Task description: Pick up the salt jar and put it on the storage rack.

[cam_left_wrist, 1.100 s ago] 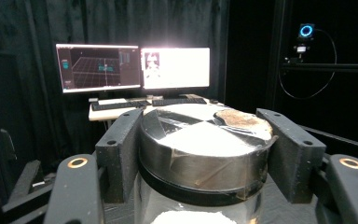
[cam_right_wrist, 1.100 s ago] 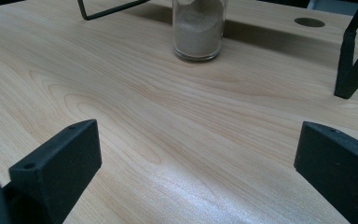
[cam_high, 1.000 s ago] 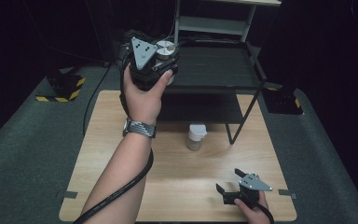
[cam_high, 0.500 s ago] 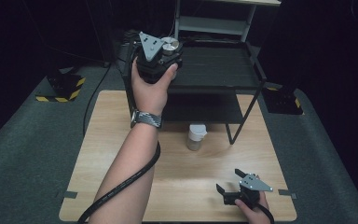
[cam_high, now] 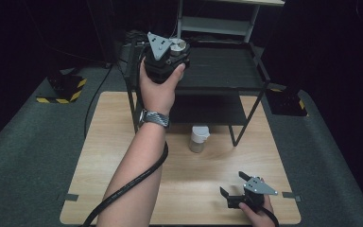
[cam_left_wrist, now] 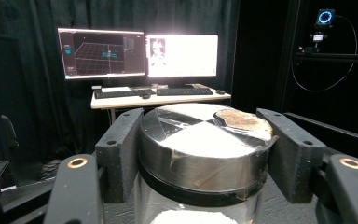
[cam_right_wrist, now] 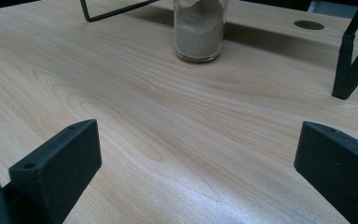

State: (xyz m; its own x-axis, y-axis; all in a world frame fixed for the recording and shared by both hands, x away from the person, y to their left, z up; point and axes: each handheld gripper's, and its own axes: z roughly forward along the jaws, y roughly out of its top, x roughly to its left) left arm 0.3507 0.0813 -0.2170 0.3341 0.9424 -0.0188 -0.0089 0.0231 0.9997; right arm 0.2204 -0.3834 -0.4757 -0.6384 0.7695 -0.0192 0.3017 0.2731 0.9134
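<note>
left hand-held gripper [cam_left_wrist: 200, 154] is clamped on a metal-lidded jar [cam_left_wrist: 204, 149] at the black rack's [cam_high: 227, 66] top shelf. right hand-held gripper [cam_right_wrist: 196, 158] rests wide open, empty, low over the counter [cam_high: 123, 142], facing a powder jar [cam_right_wrist: 200, 30]. no legible writing.

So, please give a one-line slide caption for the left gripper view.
Left gripper clamps a steel-lidded glass jar, monitors glowing behind.

We see the left gripper [cam_high: 170, 53], clamped on a silver-lidded jar [cam_left_wrist: 204, 142], now further along the black rack [cam_high: 227, 71] than a second ago: it has travelled from beyond the rack's left end to over the left part of its top shelf. The forearm [cam_high: 144, 156] reaches further toward the rack too.
</note>
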